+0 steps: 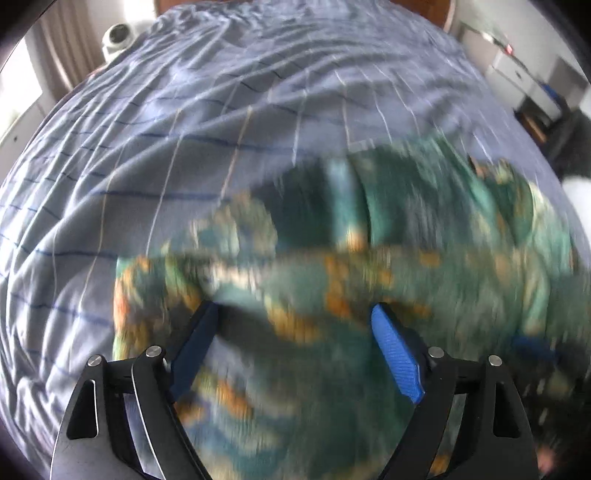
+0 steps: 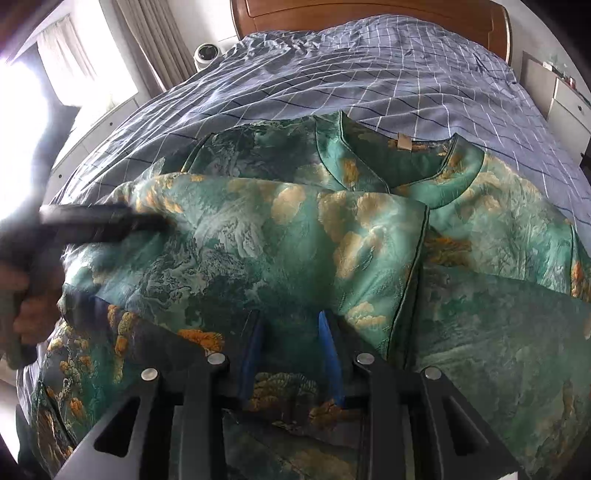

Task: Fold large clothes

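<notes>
A large green garment [image 2: 295, 240] with gold and orange landscape print lies on the bed, collar toward the headboard, its left side folded over the middle. It shows blurred in the left wrist view [image 1: 369, 258]. My left gripper [image 1: 295, 314] is open above the garment's left part, holding nothing; it also shows in the right wrist view [image 2: 147, 221] at the left, blurred. My right gripper [image 2: 290, 321] hovers low over the garment's lower middle, its blue pads [image 2: 328, 350] a narrow gap apart with no cloth seen between them.
The bed is covered by a blue-grey checked sheet [image 2: 332, 74] with a wooden headboard [image 2: 369, 14]. A white round device [image 2: 207, 53] sits at the bed's far left. White cabinets [image 2: 565, 103] stand to the right, curtains and a bright window to the left.
</notes>
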